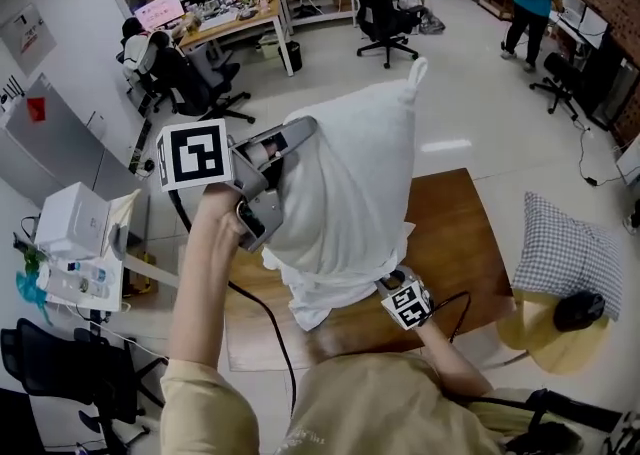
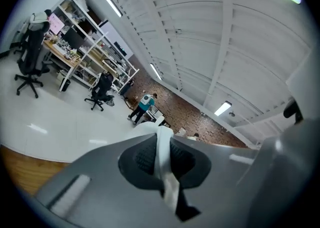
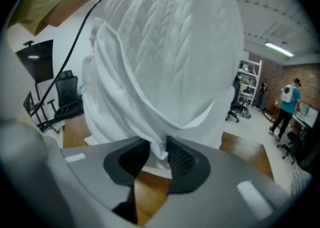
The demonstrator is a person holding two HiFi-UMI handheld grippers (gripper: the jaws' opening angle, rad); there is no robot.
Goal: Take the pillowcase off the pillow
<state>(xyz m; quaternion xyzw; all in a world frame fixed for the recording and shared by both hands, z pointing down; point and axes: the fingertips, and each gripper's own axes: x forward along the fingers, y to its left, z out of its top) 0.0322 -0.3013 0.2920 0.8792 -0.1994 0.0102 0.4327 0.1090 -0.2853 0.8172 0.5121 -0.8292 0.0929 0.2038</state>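
Over the table [image 1: 460, 233], your left gripper [image 2: 162, 158] clamps the pillow [image 1: 360, 143]; your right gripper [image 3: 157, 154] pinches the pillowcase [image 1: 320, 278], seemingly half off.

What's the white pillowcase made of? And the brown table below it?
The pillowcase looks like soft woven cloth, maybe cotton, matte: it wrinkles and bunches into folds. The table looks like wood or a wood-look board, smooth, brown with faint grain.

Pillow [image 1: 365, 148] in pillowcase [image 1: 330, 278] over table [image 1: 455, 233]; left gripper [image 1: 292, 146] at 9 o'clock, right gripper [image 1: 393, 281] 6, cushion [image 1: 565, 248] 3.
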